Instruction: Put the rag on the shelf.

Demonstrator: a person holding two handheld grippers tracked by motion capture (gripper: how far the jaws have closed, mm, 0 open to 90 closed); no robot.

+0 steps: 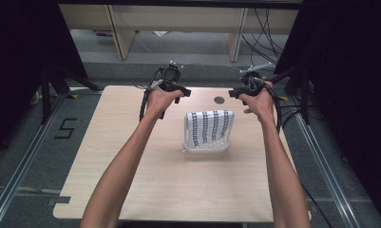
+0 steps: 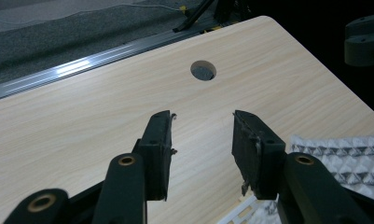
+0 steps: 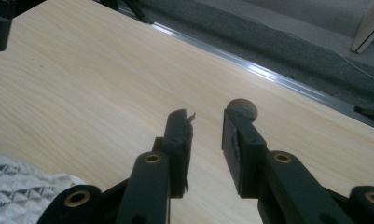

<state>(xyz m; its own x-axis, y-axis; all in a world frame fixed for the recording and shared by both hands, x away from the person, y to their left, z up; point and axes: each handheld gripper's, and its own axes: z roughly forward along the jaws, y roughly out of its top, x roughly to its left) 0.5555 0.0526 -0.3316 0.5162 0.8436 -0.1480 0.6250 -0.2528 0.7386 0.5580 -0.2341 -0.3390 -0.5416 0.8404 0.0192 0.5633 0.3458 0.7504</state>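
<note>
**Two claws held apart over the far worktop, nothing gripped**

Two claws sit near the far edge of the pale wooden worktop (image 1: 131,180), one in each of the person's hands. The left claw (image 1: 174,88) has its jaws spread, with bare wood showing in the gap between them in the left gripper view (image 2: 201,140). The right claw (image 1: 240,90) is also spread, a little narrower, and grips nothing (image 3: 207,135).

Between the two claws and nearer the person lies a folded white cloth with dark patterned stripes (image 1: 208,130), resting in or on a white tray; which, I cannot tell. In the left gripper view the cloth (image 2: 343,156) sits just beside and below the right-hand jaw, apart from it. In the right gripper view a corner of it (image 3: 17,186) lies low to the left of the jaws.

A round hole in the worktop (image 1: 219,99) lies between the claws; just ahead of the left claw's jaws (image 2: 203,71) and right at the tip of the right claw's jaws (image 3: 243,108).
</note>
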